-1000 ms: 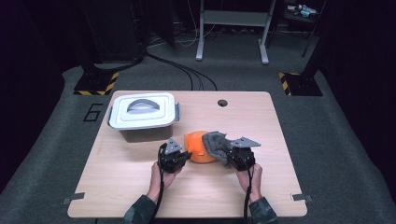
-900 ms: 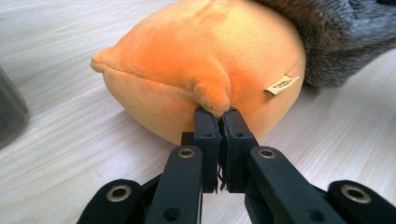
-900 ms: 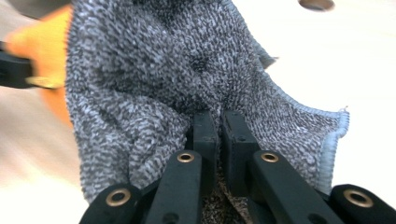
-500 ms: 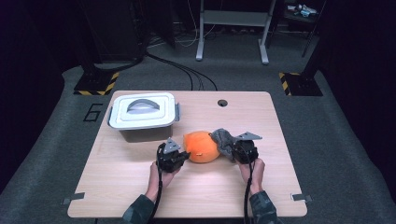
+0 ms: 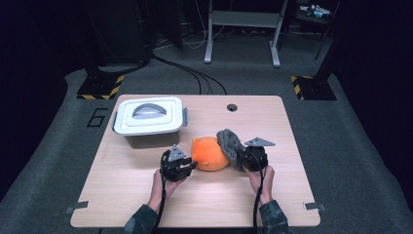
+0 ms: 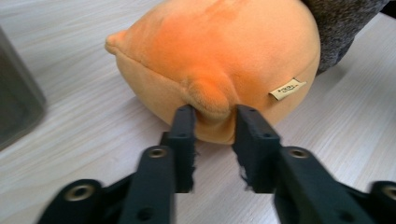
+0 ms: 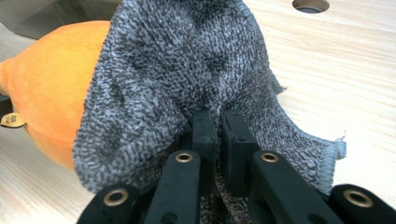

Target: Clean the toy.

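An orange plush toy (image 5: 209, 153) lies mid-table. My left gripper (image 5: 187, 163) is at its left side. In the left gripper view its jaws (image 6: 212, 123) have just been opening and stand apart, with a small nub of the plush (image 6: 219, 51) still between them, unpressed. A grey knitted cloth (image 5: 230, 141) drapes over the toy's right side. My right gripper (image 5: 242, 158) is shut on that cloth. In the right gripper view the jaws (image 7: 217, 126) pinch a fold of the cloth (image 7: 187, 60), with the orange plush (image 7: 51, 79) behind it at left.
A white lidded container (image 5: 148, 117) with a grey handle stands at the back left of the wooden table (image 5: 272, 122). A round hole (image 5: 232, 107) sits near the table's far edge. Cables and stand legs lie on the dark floor beyond.
The left jaws have parted from their pinch on the plush nub. The right gripper drew the grey cloth slightly to the right, uncovering more of the orange toy.
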Available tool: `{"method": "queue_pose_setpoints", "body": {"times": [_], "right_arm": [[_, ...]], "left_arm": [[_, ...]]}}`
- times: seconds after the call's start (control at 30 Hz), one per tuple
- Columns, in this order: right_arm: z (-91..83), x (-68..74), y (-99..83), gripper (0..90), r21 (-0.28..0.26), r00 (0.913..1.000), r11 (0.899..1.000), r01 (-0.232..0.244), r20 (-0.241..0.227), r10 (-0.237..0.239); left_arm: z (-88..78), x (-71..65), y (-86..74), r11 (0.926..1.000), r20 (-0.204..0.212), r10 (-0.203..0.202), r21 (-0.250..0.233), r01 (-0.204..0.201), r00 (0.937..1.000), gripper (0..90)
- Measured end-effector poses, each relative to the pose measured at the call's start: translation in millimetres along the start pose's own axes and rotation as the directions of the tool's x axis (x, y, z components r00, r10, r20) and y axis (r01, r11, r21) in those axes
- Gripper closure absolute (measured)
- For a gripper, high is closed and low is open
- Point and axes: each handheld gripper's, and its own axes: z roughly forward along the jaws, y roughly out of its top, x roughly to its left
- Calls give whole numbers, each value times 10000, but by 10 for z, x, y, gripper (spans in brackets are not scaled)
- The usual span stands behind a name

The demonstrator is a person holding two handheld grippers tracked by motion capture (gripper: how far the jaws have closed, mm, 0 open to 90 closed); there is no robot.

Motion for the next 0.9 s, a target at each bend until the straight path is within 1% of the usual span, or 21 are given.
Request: {"method": "queue_pose_setpoints", "body": {"times": [0.07,0.1,0.13,0.17,0.2,0.23,0.3,0.33,0.37,0.4,0.43,0.5,0.6,0.63,0.67,0.7,0.8,0.83,0.87,0.9], "right_arm": [[-6,-1,-9,848,-37,10000,10000,34,9,-34],[-11,3,-11,848,-30,10000,10000,38,18,-38],[-16,5,-13,848,-19,10000,10000,7,38,-7],[-17,6,-14,848,-15,10000,10000,-5,46,5],[-17,8,-15,848,-14,10000,10000,-18,49,18],[-17,7,-16,848,2,10000,10000,-17,59,17],[-16,0,-20,848,21,10000,10000,18,65,-18],[-14,6,-19,848,23,9999,10000,-97,57,97],[-12,3,-19,848,25,9999,10000,-78,67,78],[-10,1,-19,848,-1,10000,10000,-65,67,65],[-9,2,-19,848,4,10000,10000,-67,67,67],[-10,2,-19,847,3,9999,10000,-71,83,71],[-12,3,-22,847,20,9999,9999,-123,92,123],[-14,1,-22,846,23,9999,9999,-123,119,123],[-16,-2,-23,846,9,9999,9999,-137,97,137],[-19,-6,-25,845,6,9998,9999,-138,107,138],[-26,-27,-31,845,28,9999,10000,-80,147,80],[-27,-28,-32,844,46,9998,9999,-128,123,128],[-27,-32,-33,844,24,9999,10000,-95,138,95],[-26,-32,-35,844,11,9999,9999,-118,120,118]], "left_arm": [[-32,-37,0,9999,-9,102,-49,-102,9999,586],[-48,-60,1,9996,-111,268,-121,-269,9996,566],[-65,-87,1,9993,-81,331,-181,-332,9994,543],[-81,-114,2,9985,-188,475,-252,-480,9987,529],[-100,-141,5,9969,-246,734,-271,-741,9970,518],[-116,-175,6,9952,-302,906,-349,-917,9954,510],[-146,-237,11,9899,-386,1323,-470,-1341,9905,499],[-148,-266,16,9873,-410,1486,-511,-1506,9880,499],[-151,-290,20,9846,-422,1666,-464,-1685,9851,498],[-144,-313,25,9817,-420,1811,-514,-1831,9826,498],[-130,-336,30,9808,-352,1876,-473,-1891,9816,498],[-93,-378,43,9755,-279,2167,-337,-2176,9758,502],[-25,-441,58,9685,-265,2472,-225,-2478,9686,518],[-4,-456,64,9673,-273,2522,-197,-2527,9673,530],[11,-469,72,9644,-296,2636,-124,-2641,9642,538],[32,-481,74,9634,-317,2672,-154,-2677,9631,553],[81,-501,84,9562,-431,2923,-14,-2927,9553,594],[97,-509,85,9561,-466,2929,37,-2931,9550,608],[110,-515,86,9523,-570,3052,158,-3048,9506,628],[123,-517,88,9487,-578,3161,169,-3156,9470,658]]}}
